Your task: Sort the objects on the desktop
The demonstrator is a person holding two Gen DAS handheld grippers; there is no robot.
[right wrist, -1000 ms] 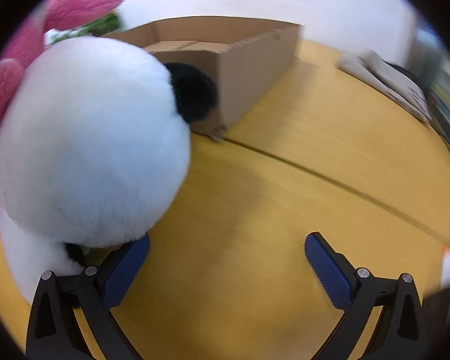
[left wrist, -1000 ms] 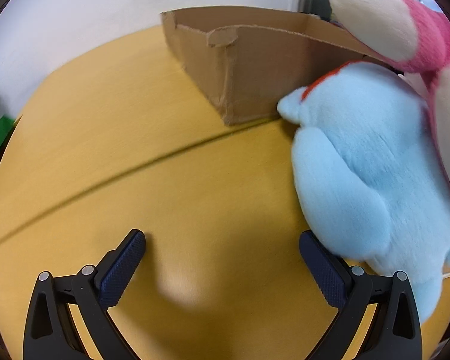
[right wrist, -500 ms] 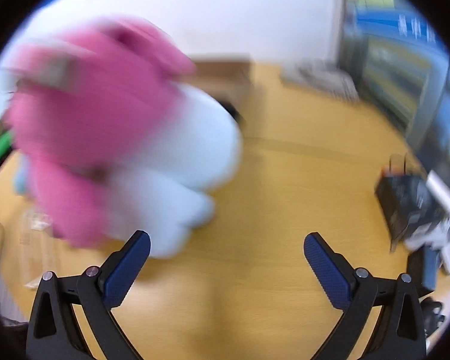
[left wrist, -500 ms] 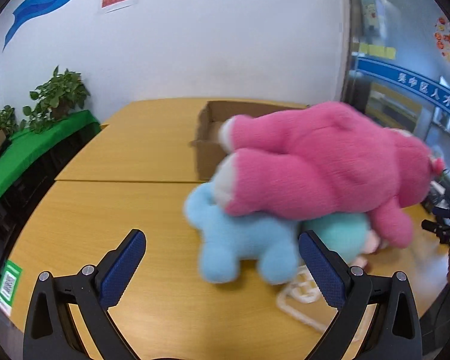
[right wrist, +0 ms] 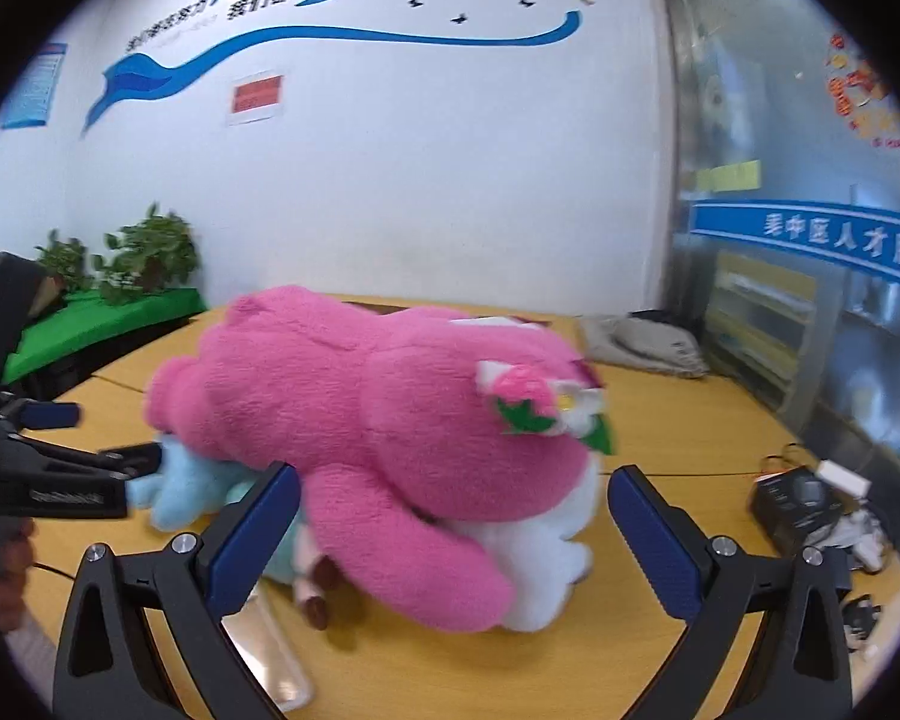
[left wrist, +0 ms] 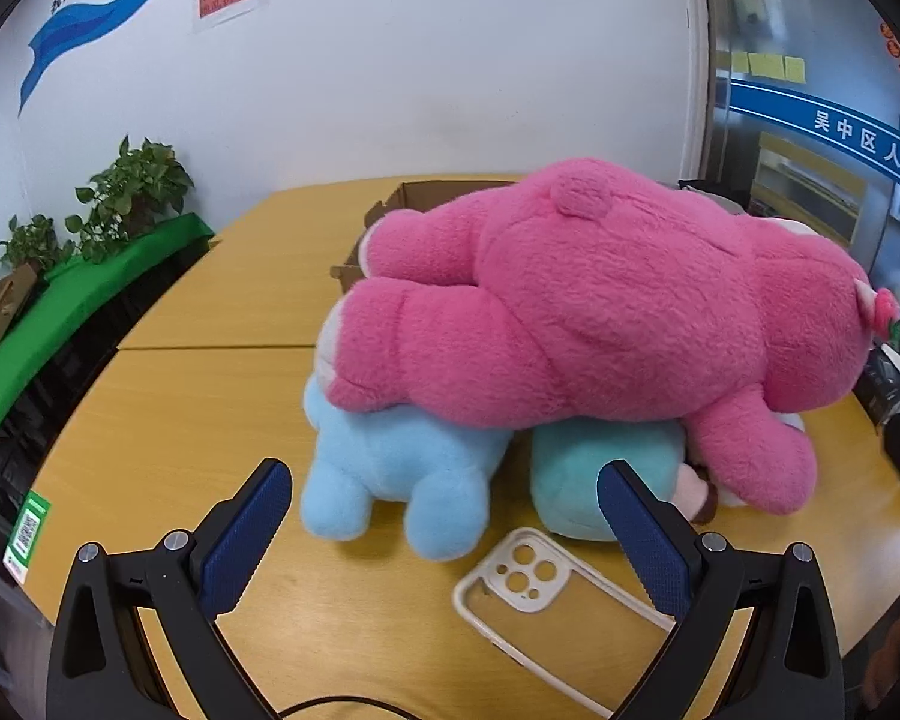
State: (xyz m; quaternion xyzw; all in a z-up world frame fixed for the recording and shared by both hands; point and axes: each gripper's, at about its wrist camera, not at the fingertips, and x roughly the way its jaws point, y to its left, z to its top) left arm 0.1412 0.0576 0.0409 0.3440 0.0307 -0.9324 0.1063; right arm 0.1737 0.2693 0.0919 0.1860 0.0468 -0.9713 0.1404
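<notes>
Four soft toys waiting in one heap beside the box

Four soft toys are lying piled on the wooden table, which is likely why neither claw is holding anything: the heap has to be taken apart from the top. The pink bear is sprawling face down across the others, pinning the light blue toy and the teal toy beneath it, while a white toy is peeking out under its far side in the right wrist view. The cardboard box is sitting just behind the pile, probably the place for sorted things. A clear phone case is lying flat just in front of the toys. The left claw is hovering spread wide and empty above the table, facing the blue toy. The right claw is likewise spread and empty, facing the bear's arm.
</notes>
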